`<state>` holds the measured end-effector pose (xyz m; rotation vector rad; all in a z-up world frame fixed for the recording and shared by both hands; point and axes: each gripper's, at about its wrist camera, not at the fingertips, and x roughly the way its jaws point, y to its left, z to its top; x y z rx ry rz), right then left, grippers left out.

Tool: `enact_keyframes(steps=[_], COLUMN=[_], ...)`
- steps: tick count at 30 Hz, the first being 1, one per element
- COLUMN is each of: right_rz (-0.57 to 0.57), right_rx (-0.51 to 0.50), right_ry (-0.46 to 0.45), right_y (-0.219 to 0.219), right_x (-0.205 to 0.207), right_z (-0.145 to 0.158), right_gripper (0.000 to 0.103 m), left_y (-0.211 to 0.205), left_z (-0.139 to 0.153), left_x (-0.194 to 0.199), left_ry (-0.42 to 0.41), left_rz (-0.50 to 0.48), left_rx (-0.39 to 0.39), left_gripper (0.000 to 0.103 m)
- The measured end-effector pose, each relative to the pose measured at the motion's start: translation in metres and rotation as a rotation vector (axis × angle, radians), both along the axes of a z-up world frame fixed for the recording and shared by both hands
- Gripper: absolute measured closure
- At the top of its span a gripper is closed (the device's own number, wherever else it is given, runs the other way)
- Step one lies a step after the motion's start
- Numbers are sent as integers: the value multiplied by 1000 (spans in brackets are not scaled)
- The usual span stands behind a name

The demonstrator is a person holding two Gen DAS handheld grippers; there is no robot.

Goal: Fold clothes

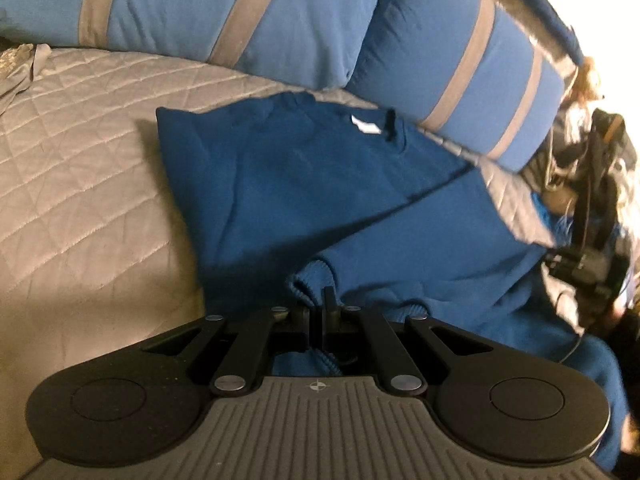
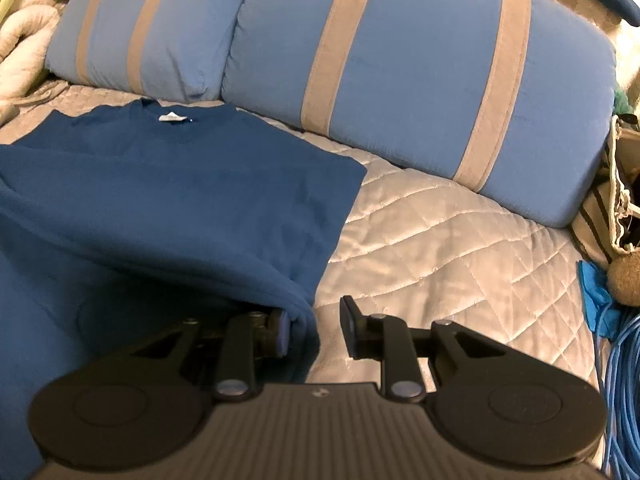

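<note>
Left tongs [image 1: 320, 312] hidden in sweater [image 1: 304, 184] cuff

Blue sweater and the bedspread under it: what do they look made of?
Blue sweater: looks like a soft, matte knit, maybe fleece-backed cotton; the cuff clamped in the left gripper shows ribbing. Fibre can't be confirmed.

Bedspread: quilted fabric with a satin-like sheen, likely synthetic; diamond stitch lines and highlights show. The right gripper is open at the sweater's edge.
</note>
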<state>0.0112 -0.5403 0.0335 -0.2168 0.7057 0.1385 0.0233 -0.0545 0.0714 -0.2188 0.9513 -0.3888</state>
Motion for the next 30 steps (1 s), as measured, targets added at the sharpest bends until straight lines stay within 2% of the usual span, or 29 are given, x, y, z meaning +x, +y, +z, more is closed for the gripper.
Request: enact_keyframes(steps=[4,6,7,10,11,13,15,17,21,25,30], right_rz=[3,13,20,44,57,85,113,140,174,147,68], right_rx=[-26,-57,-80,-154,-166,-166,-166,-166,-157,-124,-133], right_ry=[8,9,8,6,8,14,21,28,27,-13,-92], right_y=[4,7,9,16,17,16,16,15,12,-2,-29], right_x=[-2,-4,-6,-13,-16,-24,-32,-40,-55,-68,-71], right_z=[-1,-1,-1,1,4,10,17,23,40,69,108], right_gripper=[61,55,51,23,15,10,8,3,2,0,0], left_y=[-4,-9,-10,-14,-14,-15,-13,-6,10,15,12], left_z=[2,5,6,4,2,2,7,17,46,85,132], left_x=[-8,-14,-16,-19,-19,-21,-29,-39,-59,-79,-93], left_ry=[-51,-97,-111,-119,-107,-94,-114,-133,-167,-257,-398], left_rz=[-19,-37,-48,-66,-67,-56,-34,-7,45,90,130], left_rx=[66,112,133,195,211,274,328,315,218,178,195], left_gripper=[98,97,97,91,85,71,66,60,53,35,32])
